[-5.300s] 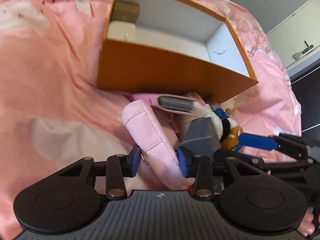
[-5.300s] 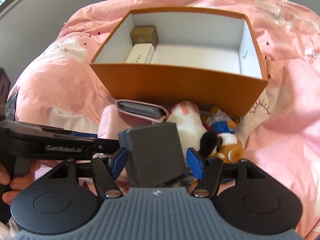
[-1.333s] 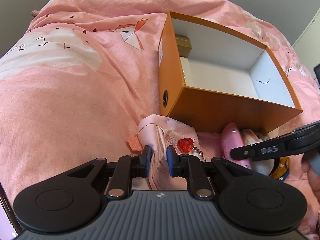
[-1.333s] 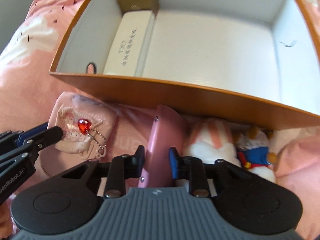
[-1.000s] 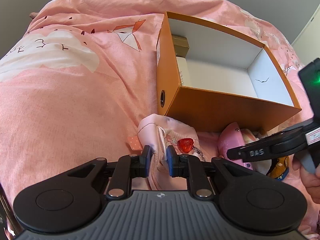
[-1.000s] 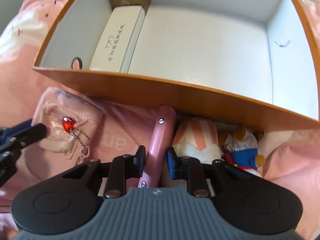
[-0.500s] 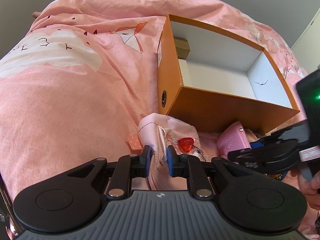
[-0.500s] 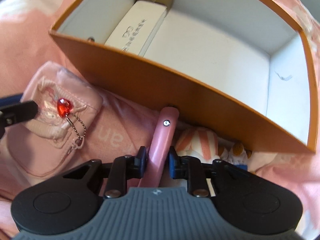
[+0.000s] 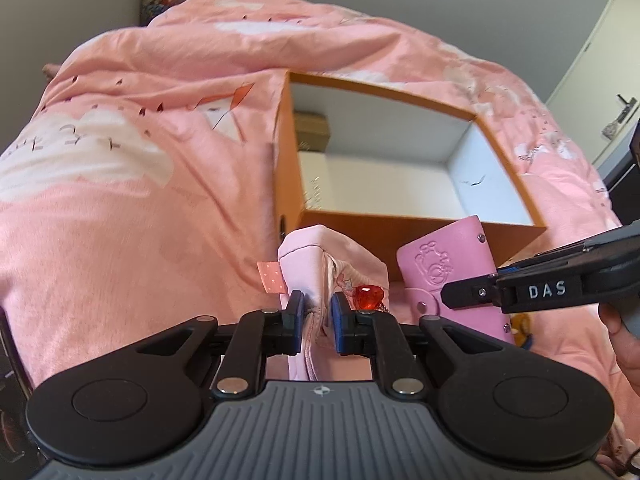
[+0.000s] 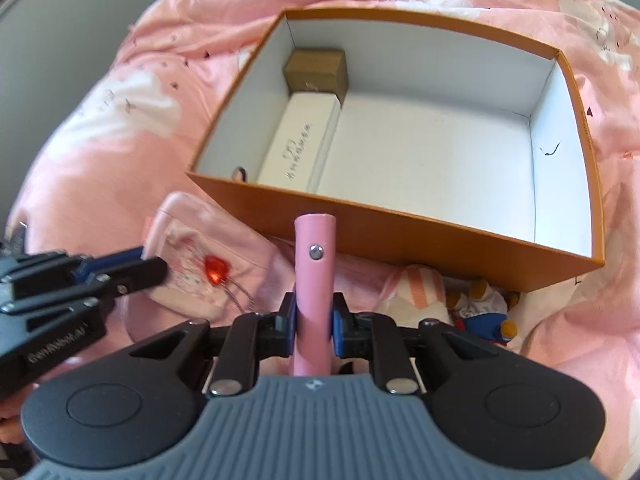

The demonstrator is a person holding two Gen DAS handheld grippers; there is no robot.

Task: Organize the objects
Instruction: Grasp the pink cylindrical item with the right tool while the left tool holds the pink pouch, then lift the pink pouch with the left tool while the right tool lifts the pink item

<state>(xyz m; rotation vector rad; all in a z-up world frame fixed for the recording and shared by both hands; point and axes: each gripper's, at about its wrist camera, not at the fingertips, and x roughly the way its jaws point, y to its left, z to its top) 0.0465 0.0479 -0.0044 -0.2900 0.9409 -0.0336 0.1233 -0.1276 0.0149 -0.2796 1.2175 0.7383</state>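
**Both grippers clamped on pink items in front of the orange box**

Underneath everything lies a pink duvet [image 9: 132, 216], rumpled into soft folds and printed with white clouds, small dark birds and an orange paper-crane shape. It covers a bed that fills most of both views. Behind it runs a plain grey wall, with a white door and its dark handle at the far right of the left wrist view, and a few soft toys stacked in the top left corner (too small to tell apart).

On the duvet sits an open orange box [image 10: 400, 232] with a white inside. Along its left wall lie a small brown carton [image 10: 316, 68] and, touching it, a long white carton [image 10: 300, 144]; the rest of the floor is bare.

Just in front of the box, the left gripper [image 9: 316, 312] has its jaws nearly shut, pinching the edge of a pale pink fabric pouch [image 9: 316, 260] with a red heart charm [image 9: 366, 296] on a bead chain. Beside it, the right gripper [image 10: 314, 320] has been closing its jaws and clamps a pink leather wallet [image 10: 314, 272] edge-on, raised clear of the bedding. Two plush toys [image 10: 452, 292] lie against the box's near wall.
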